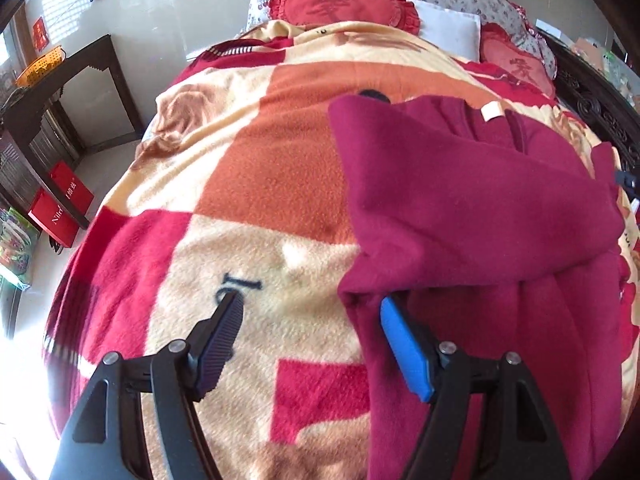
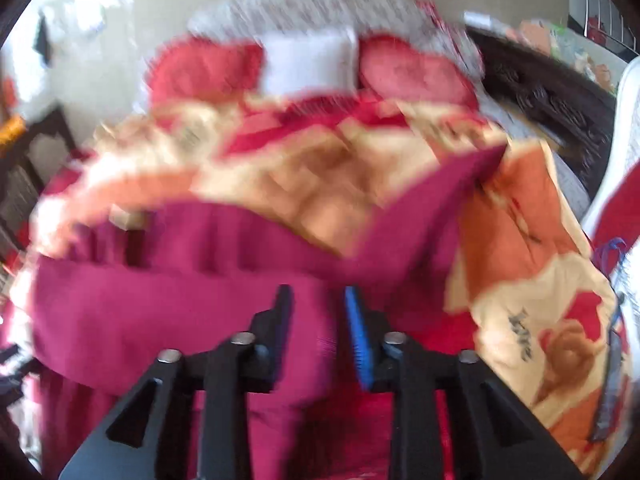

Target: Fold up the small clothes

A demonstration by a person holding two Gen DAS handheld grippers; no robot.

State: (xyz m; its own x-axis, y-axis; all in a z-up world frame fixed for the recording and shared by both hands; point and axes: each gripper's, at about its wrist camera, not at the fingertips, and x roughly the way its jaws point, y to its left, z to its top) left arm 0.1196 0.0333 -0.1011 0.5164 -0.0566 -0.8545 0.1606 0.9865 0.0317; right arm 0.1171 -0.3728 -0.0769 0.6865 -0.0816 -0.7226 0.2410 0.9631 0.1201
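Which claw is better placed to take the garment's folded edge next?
Probably left: the left claw stands open with its blue pad under the garment edge. The right claw's view is blurred.

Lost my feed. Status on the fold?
Left gripper open, empty, at the garment's edge. Right gripper part open over the garment; view blurred. Garment partly folded on the blanket. Nothing in the way.

From the left wrist view, open blanket (image 1: 256, 184) lay clear from nine to twelve o'clock. The folded maroon garment (image 1: 472, 208) filled the one-to-five o'clock side. Red pillows (image 1: 340, 2) and a white pillow (image 1: 452, 26) closed off twelve o'clock. A dark wooden table (image 1: 76, 76) stood off the bed at ten o'clock, red boxes (image 1: 60, 208) below it.
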